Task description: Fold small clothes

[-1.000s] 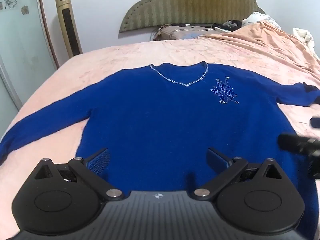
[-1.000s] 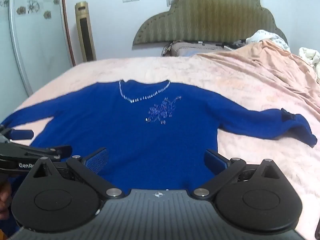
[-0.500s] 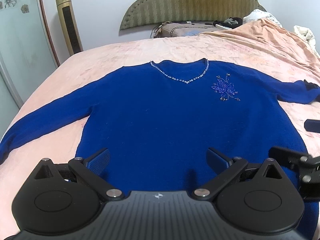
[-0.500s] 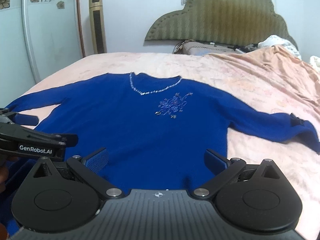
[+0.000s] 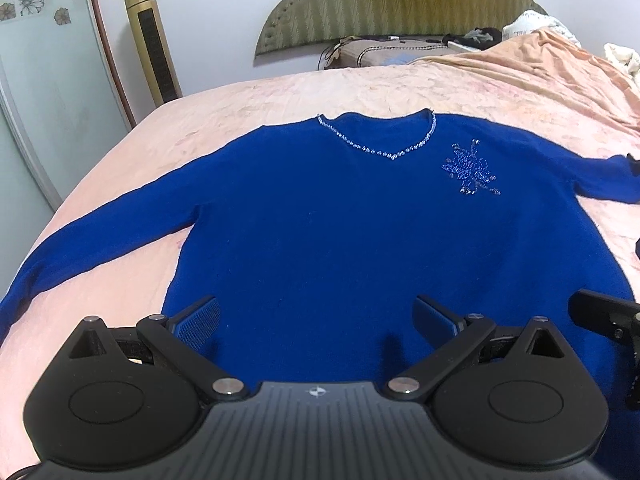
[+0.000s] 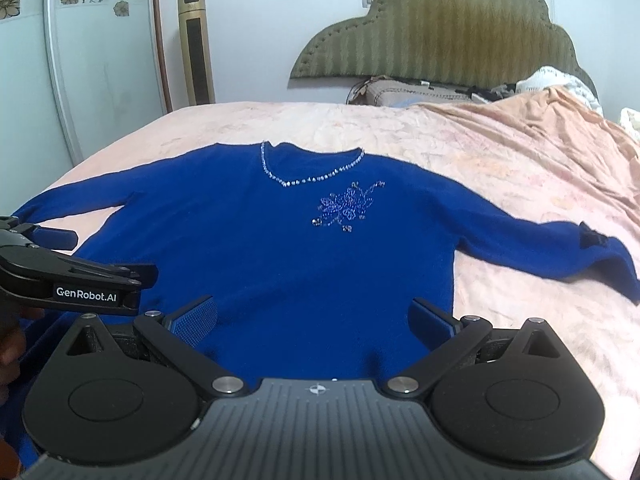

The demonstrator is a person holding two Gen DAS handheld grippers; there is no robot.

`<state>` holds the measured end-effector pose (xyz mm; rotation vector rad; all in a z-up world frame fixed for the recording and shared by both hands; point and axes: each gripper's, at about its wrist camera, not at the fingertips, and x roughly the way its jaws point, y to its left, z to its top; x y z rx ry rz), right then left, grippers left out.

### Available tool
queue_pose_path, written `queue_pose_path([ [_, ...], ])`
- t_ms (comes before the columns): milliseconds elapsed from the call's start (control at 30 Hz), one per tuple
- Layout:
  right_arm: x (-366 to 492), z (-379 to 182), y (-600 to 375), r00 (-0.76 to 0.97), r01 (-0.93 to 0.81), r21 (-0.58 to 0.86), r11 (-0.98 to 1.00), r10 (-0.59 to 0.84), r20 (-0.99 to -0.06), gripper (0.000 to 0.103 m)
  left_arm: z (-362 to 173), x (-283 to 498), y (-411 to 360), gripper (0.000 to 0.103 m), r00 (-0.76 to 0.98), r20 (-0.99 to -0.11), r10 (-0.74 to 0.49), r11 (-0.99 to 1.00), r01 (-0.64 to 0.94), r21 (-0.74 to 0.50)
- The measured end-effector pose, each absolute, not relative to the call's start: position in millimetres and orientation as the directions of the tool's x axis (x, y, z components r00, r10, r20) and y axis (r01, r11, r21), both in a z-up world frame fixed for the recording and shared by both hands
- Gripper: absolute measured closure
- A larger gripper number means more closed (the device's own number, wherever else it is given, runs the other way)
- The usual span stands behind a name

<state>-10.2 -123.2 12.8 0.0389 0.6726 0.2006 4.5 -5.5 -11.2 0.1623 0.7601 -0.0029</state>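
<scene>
The wide bed with its peach-pink quilted cover carries the whole scene, and spread flat on it, front up, lies the royal-blue knitted sweater with a beaded V-neckline and a beaded flower on the chest. Its body runs lengthwise away from both cameras, hem at the near edge and neckline far, while the two sleeves stretch out sideways across the bed, so its widest span lies crosswise to the fingers. The left sleeve trails off toward the left edge of the bed and the right sleeve with a small dark tab at the cuff angles out over the cover on the other side. The left gripper hovers over the hem's left half with its jaws wide apart and nothing between them; the right gripper hovers over the hem's right half, likewise spread and empty (each tool shows at the edge of the other's view, so they sit side by side). Judging from this, the left gripper is nearer the left sleeve and the right nearer the right, and a first fold would likely bring a sleeve inward across the body.
</scene>
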Motion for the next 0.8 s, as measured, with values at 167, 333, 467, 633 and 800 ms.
queue_pose_path([
  [167,-6,11,-121,0.761,-0.167,0.088,0.982,0.186,-0.622,0.0,-14,8,-6,0.0,0.715,-0.695,0.082,0.987,0.038,0.156],
  [333,-4,9,-123,0.759,-0.159,0.085,0.984,0.177,-0.627,0.0,-17,12,-6,0.0,0.709,-0.698,0.105,0.987,0.011,0.159],
  [467,-5,7,-122,0.761,-0.155,0.083,0.984,0.173,-0.625,0.0,-17,14,-6,0.0,0.704,-0.7,0.118,0.986,0.003,0.169],
  [633,-7,7,-124,0.762,-0.168,0.077,0.983,0.179,-0.623,0.0,-20,16,-6,0.0,0.7,-0.703,0.127,0.984,0.001,0.178],
  [800,-5,7,-125,0.754,-0.18,0.095,0.979,0.2,-0.626,0.0,-21,17,-7,0.0,0.699,-0.704,0.125,0.984,0.002,0.178],
])
